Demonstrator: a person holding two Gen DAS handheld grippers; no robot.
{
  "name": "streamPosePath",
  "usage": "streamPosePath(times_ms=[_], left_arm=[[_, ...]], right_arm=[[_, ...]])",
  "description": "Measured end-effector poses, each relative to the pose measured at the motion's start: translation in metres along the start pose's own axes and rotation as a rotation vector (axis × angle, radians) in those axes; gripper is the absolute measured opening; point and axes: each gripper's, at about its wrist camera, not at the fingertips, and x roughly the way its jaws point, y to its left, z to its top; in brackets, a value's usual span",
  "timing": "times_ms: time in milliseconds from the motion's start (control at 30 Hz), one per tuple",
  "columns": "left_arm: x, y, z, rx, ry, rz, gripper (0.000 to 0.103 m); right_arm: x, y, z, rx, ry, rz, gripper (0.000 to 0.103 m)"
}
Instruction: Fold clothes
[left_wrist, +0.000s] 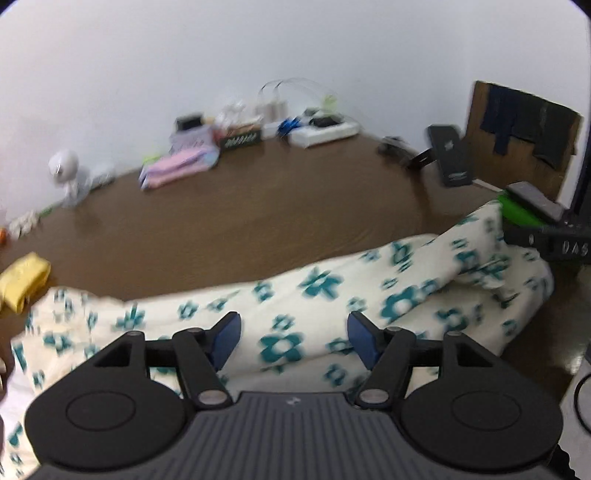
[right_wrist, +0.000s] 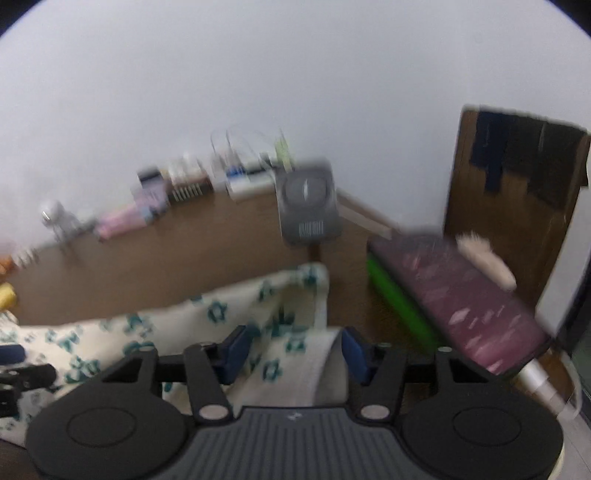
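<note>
Left gripper (left_wrist: 293, 338): blue-padded jaws spread wide, nothing between them, hovering over the cream fabric garment with teal flower print (left_wrist: 317, 291). Garment lies in a long band on the brown wooden table (left_wrist: 229, 218), running from the gripper's left to far right, where one end is bunched and folded over itself. Yellow folded cloth (left_wrist: 22, 280) sits on the table far left of this gripper, just beside the garment's left end. Ahead, near the white wall: folded pink-and-blue cloth stack (left_wrist: 177, 166), small white fan (left_wrist: 68, 175), blurry clutter of boxes and cables. Right gripper (right_wrist: 293, 354): jaws also spread, not clamping anything; garment's edge (right_wrist: 236, 314) lies under and left of it, a plain white hem strip between the pads. To its right, a green-sided box with dark reddish patterned top (right_wrist: 454, 295), close by. Ahead, a grey device on a stand (right_wrist: 308, 201). Both views motion-blurred, so contact with the cloth can't be judged.
</note>
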Motion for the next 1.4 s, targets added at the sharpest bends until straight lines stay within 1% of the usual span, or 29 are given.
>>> streamPosePath(times_ms=[67, 100, 167, 200, 233, 267, 300, 333, 367, 400, 433, 533, 567, 600, 633, 667, 700, 800, 833, 900, 967, 1033, 1133, 1167, 1233, 1300, 1333, 1367, 1400], left_arm=[[-0.003, -0.018, 0.007, 0.075, -0.034, -0.040, 0.072], [-0.002, -0.029, 0.009, 0.128, -0.048, -0.065, 0.078], [0.008, -0.052, 0.012, 0.240, -0.052, -0.102, 0.078], [0.016, -0.062, 0.012, 0.295, -0.043, -0.106, 0.078], [0.023, -0.071, 0.010, 0.341, -0.031, -0.106, 0.075], [0.028, -0.074, 0.007, 0.351, -0.020, -0.108, 0.070], [0.030, -0.072, 0.006, 0.323, -0.013, -0.120, 0.060], [0.033, -0.069, 0.005, 0.296, -0.007, -0.132, 0.050], [0.035, -0.067, 0.004, 0.269, 0.000, -0.144, 0.044], [0.037, -0.065, 0.004, 0.246, 0.003, -0.149, 0.034], [0.036, -0.064, 0.004, 0.239, -0.002, -0.138, 0.027], [0.032, -0.063, 0.003, 0.265, -0.012, -0.112, 0.020], [0.030, -0.062, 0.003, 0.272, -0.014, -0.112, 0.018], [0.029, -0.062, 0.003, 0.275, -0.013, -0.114, 0.017], [0.029, -0.061, 0.004, 0.269, -0.008, -0.118, 0.017], [0.029, -0.060, 0.004, 0.266, -0.003, -0.121, 0.017], [0.030, -0.059, 0.004, 0.266, -0.001, -0.120, 0.019], [0.033, -0.059, 0.002, 0.274, -0.005, -0.133, 0.023], [0.034, -0.059, 0.001, 0.273, 0.000, -0.138, 0.022], [0.037, -0.059, -0.001, 0.266, 0.003, -0.143, 0.022], [0.038, -0.056, -0.002, 0.249, 0.006, -0.155, 0.022], [0.039, -0.053, -0.001, 0.233, 0.011, -0.168, 0.024], [0.033, -0.047, 0.005, 0.188, 0.033, -0.200, 0.028], [0.026, -0.043, 0.011, 0.148, 0.032, -0.237, 0.030], [0.012, -0.032, 0.026, 0.031, 0.005, -0.342, 0.043], [0.009, -0.031, 0.040, -0.056, -0.013, -0.391, 0.043], [0.010, -0.032, 0.044, -0.079, -0.015, -0.403, 0.043], [0.016, -0.036, 0.042, -0.068, -0.006, -0.392, 0.042], [0.021, -0.041, 0.041, -0.057, 0.004, -0.381, 0.037]], right_arm=[[-0.013, -0.005, 0.007, -0.063, -0.069, 0.063, 0.060], [-0.019, -0.005, 0.011, -0.134, -0.076, 0.100, 0.060], [-0.018, 0.003, 0.009, -0.342, -0.053, 0.173, 0.060], [-0.019, 0.009, 0.006, -0.456, -0.044, 0.201, 0.060], [-0.024, 0.016, 0.001, -0.594, -0.056, 0.221, 0.060], [-0.029, 0.024, -0.005, -0.735, -0.071, 0.238, 0.060], [-0.032, 0.031, -0.010, -0.867, -0.091, 0.243, 0.060], [-0.030, 0.037, -0.012, -0.954, -0.090, 0.248, 0.059], [-0.028, 0.043, -0.013, -1.035, -0.086, 0.254, 0.058], [-0.026, 0.048, -0.014, -1.117, -0.082, 0.259, 0.057], [-0.021, 0.052, -0.013, -1.164, -0.074, 0.272, 0.057], [0.001, 0.063, -0.016, -1.304, -0.009, 0.302, 0.057], [0.008, 0.067, -0.017, -1.353, 0.012, 0.309, 0.053], [0.011, 0.070, -0.016, -1.358, 0.027, 0.322, 0.042], [0.013, 0.072, -0.015, -1.358, 0.042, 0.337, 0.022], [0.012, 0.074, -0.011, -1.346, 0.035, 0.327, 0.011], [0.011, 0.076, -0.008, -1.332, 0.026, 0.314, 0.008], [-0.003, 0.076, -0.014, -1.360, -0.116, 0.229, 0.006], [-0.006, 0.078, -0.024, -1.397, -0.139, 0.193, 0.006], [-0.001, 0.077, -0.055, -1.517, -0.138, 0.124, 0.006], [0.007, 0.072, -0.084, -1.618, -0.112, 0.075, 0.006], [0.006, 0.072, -0.090, -1.615, -0.123, 0.055, 0.007], [0.001, 0.074, -0.069, -1.453, -0.037, 0.126, 0.010], [0.000, 0.073, -0.062, -1.403, -0.009, 0.151, 0.010], [0.001, 0.069, -0.054, -1.341, 0.029, 0.188, 0.010], [0.003, 0.065, -0.045, -1.292, 0.061, 0.222, 0.010], [0.003, 0.064, -0.043, -1.275, 0.068, 0.229, 0.010], [0.002, 0.062, -0.041, -1.259, 0.075, 0.236, 0.010], [0.001, 0.060, -0.038, -1.234, 0.079, 0.238, 0.012]])
